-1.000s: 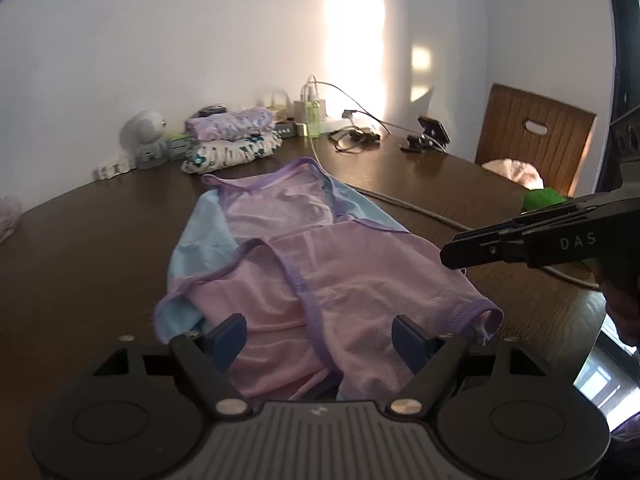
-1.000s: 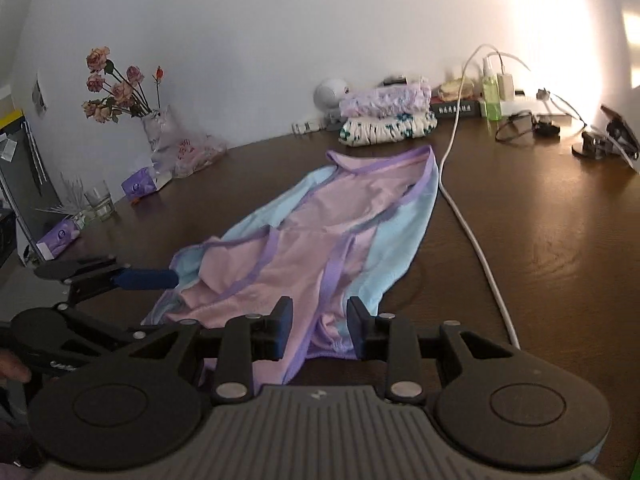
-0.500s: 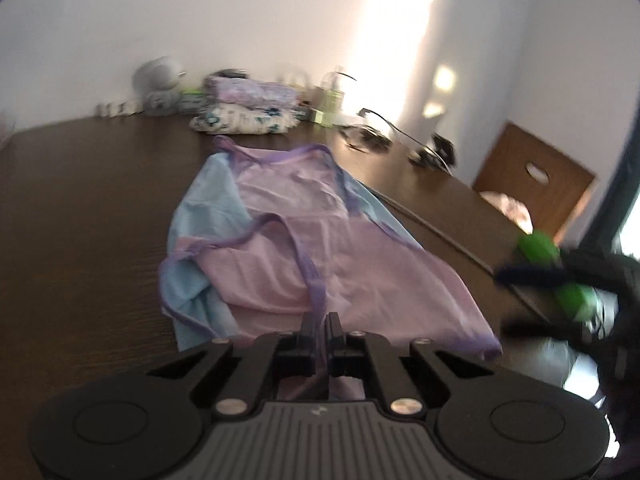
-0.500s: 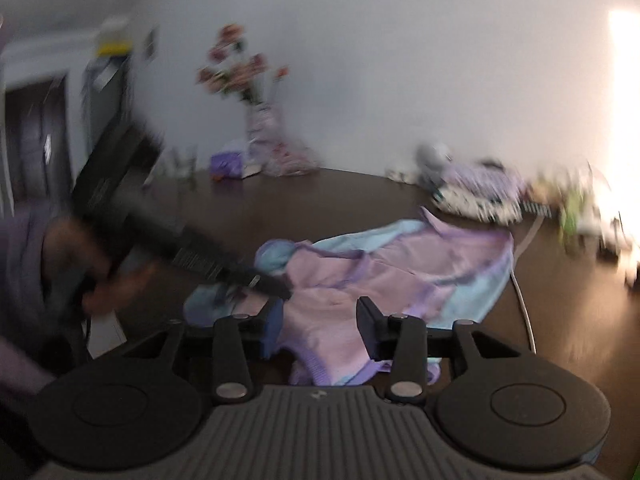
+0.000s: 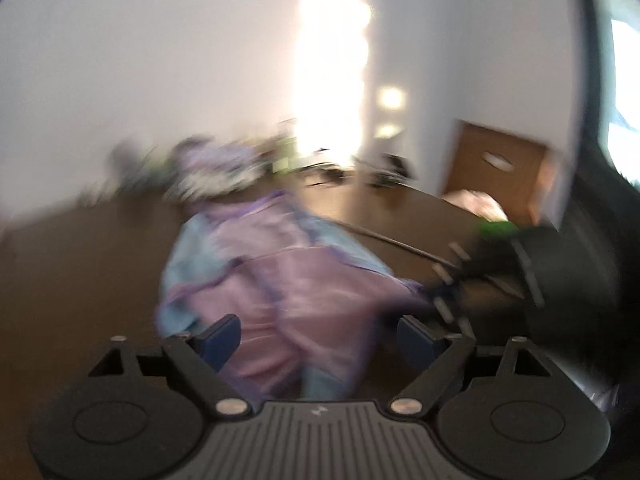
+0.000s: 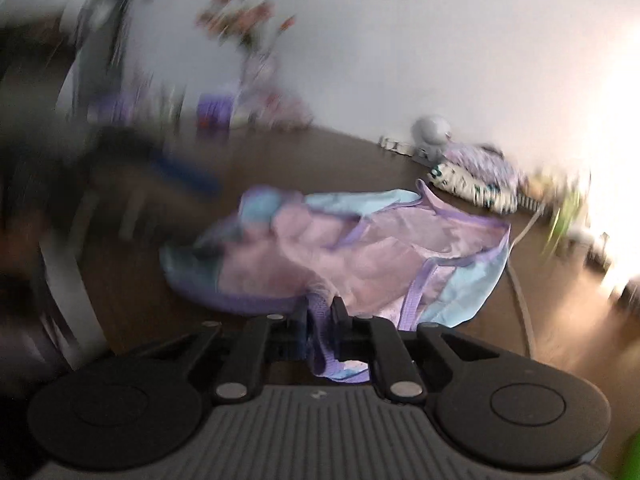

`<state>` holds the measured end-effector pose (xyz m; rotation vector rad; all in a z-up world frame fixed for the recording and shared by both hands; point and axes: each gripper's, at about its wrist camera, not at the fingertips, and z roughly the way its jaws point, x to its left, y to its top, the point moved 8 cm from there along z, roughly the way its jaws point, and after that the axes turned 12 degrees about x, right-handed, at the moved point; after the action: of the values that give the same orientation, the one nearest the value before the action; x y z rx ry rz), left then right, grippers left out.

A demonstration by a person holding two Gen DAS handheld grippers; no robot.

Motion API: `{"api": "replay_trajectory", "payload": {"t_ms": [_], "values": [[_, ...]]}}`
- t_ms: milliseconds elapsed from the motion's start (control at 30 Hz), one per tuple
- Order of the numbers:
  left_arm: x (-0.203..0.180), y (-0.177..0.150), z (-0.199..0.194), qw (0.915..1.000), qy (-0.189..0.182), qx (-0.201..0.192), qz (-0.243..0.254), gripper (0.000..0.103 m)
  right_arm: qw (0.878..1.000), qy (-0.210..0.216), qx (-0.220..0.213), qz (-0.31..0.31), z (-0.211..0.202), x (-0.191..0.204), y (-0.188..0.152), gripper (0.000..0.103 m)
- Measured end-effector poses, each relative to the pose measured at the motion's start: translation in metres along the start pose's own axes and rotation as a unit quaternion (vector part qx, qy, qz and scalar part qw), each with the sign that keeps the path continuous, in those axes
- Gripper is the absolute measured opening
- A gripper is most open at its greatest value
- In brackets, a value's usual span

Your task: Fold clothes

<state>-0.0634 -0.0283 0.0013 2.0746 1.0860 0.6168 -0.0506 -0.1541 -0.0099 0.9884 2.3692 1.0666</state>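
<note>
The pink and blue garment [image 6: 360, 248] lies spread across the middle of the dark worktop [image 6: 360, 164], its purple-trimmed near edge reaching the bottom centre of both views. The right gripper [image 6: 322, 314] has its jaws pinching that purple hem, while the left gripper [image 5: 320, 334] holds its jaws spread wide over the cloth. A blurred stack of folded clothes [image 6: 476, 178] sits at the worktop's far edge, in the right of the right wrist view.

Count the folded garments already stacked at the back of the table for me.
2, as far as the blur allows: a lilac floral one lying on top of a white one with dark print, past the far end of the pink-and-blue garment. More could be hidden.
</note>
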Motion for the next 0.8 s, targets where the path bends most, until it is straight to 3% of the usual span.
{"api": "replay_trajectory", "payload": {"t_ms": [67,200,267,400,533,567,600,633,667,700,800], "values": [[-0.021,-0.001,0.009,0.9965,0.046,-0.009,0.069,0.085,0.998,0.037,-0.013,0.047,-0.009,-0.008,0.008,0.010],[-0.039,-0.001,0.033,0.9804,0.129,0.004,0.149,0.082,0.997,0.039,-0.020,0.062,-0.016,-0.010,0.014,0.010],[-0.034,-0.002,0.037,0.9742,0.157,0.009,0.162,0.077,0.997,0.030,-0.020,0.062,-0.019,-0.012,0.013,0.010],[-0.010,0.000,0.027,0.9672,0.210,0.023,0.141,0.075,0.998,0.008,-0.014,0.058,-0.018,-0.015,0.009,0.010],[-0.001,-0.002,0.015,0.9625,0.233,0.038,0.135,0.073,0.999,0.004,-0.011,0.053,-0.014,-0.012,0.008,0.010],[0.000,-0.004,0.015,0.9603,0.240,0.047,0.134,0.065,0.999,0.005,-0.011,0.051,-0.013,-0.012,0.008,0.010],[0.001,-0.007,0.016,0.9582,0.245,0.060,0.135,0.046,0.999,0.006,-0.012,0.049,-0.012,-0.011,0.009,0.010],[0.001,-0.010,0.022,0.9574,0.241,0.078,0.139,0.034,0.999,0.007,-0.012,0.048,-0.012,-0.009,0.009,0.010],[0.001,-0.011,0.025,0.9593,0.232,0.087,0.135,0.009,0.999,0.007,-0.012,0.046,-0.012,-0.008,0.009,0.010],[0.003,-0.008,0.023,0.9626,0.228,0.083,0.120,0.003,0.999,0.006,-0.010,0.042,-0.012,-0.007,0.009,0.011],[0.010,0.001,0.019,0.9708,0.217,0.068,0.077,0.003,0.999,-0.018,0.006,0.032,-0.005,-0.005,0.006,0.014]]}}
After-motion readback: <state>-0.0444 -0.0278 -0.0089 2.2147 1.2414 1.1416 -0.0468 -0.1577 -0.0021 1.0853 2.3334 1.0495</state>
